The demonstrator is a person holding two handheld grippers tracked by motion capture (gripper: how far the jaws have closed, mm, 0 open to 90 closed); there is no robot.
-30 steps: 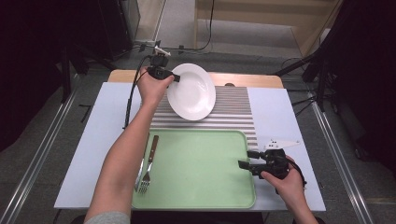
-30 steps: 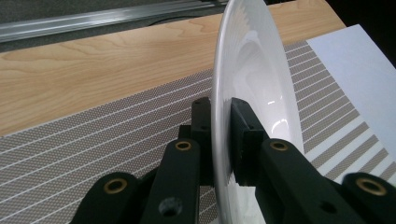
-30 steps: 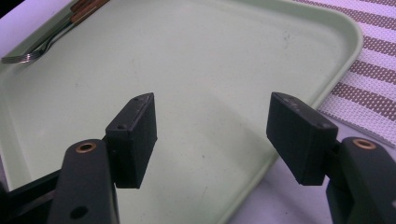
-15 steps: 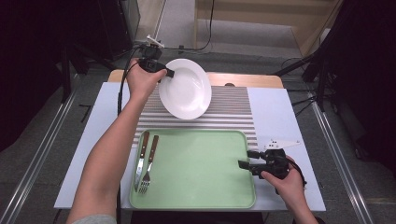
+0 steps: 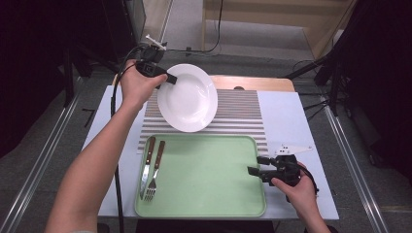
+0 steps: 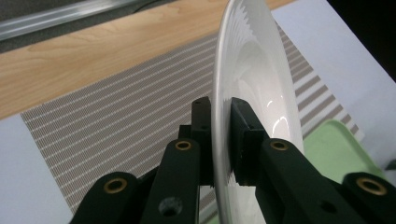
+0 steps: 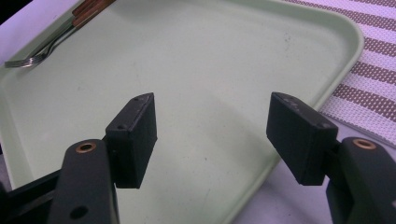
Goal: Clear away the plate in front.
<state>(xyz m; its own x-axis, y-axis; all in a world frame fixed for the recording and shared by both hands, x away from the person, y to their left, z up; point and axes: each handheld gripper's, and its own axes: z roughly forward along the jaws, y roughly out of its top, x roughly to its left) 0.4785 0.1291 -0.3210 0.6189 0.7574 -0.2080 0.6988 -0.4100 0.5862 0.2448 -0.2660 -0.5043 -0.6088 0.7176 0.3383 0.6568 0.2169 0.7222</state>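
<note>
Plate (image 5: 187, 99) is white, glazed and stiff, so it's slick, breakable and probably a bit heavy for a rim pinch. It's tilted up in the air over the striped mat (image 5: 238, 109), just behind the green tray (image 5: 209, 170). The left gripper (image 5: 171, 77) is clamped on its rim. The right gripper (image 5: 253, 165) sits with jaws apart, holding nothing, at the tray's edge.
</note>
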